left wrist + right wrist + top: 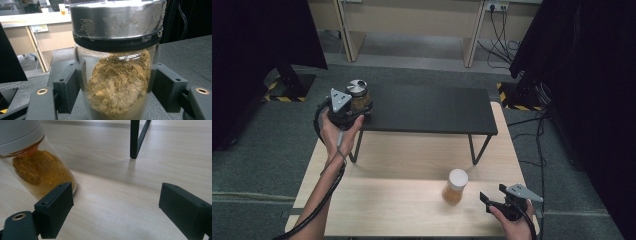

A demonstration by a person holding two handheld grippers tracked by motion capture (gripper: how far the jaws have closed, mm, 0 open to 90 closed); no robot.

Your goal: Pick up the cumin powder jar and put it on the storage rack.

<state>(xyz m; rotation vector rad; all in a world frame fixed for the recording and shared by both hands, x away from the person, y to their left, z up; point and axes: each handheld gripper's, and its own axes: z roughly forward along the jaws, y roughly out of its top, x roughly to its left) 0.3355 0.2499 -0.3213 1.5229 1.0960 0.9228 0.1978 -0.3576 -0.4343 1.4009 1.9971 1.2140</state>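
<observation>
A pale wooden table (412, 200) is filling the middle of the high view, with a black shelf (432, 110) standing across its upper half. Your left gripper (354, 111), at the shelf's left end, is clamping a steel-lidded jar (116, 62) of brown powder between both pads. Your right gripper (486, 200), lower right, is resting with jaws wide apart, holding nothing, just beside a white-lidded jar (455, 186) on the table.

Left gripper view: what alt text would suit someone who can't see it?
A glass jar of brown powder with a metal lid is clamped between the left gripper's two black jaws, close to the camera. Beside it runs a dark shelf; desks stand behind.
</observation>
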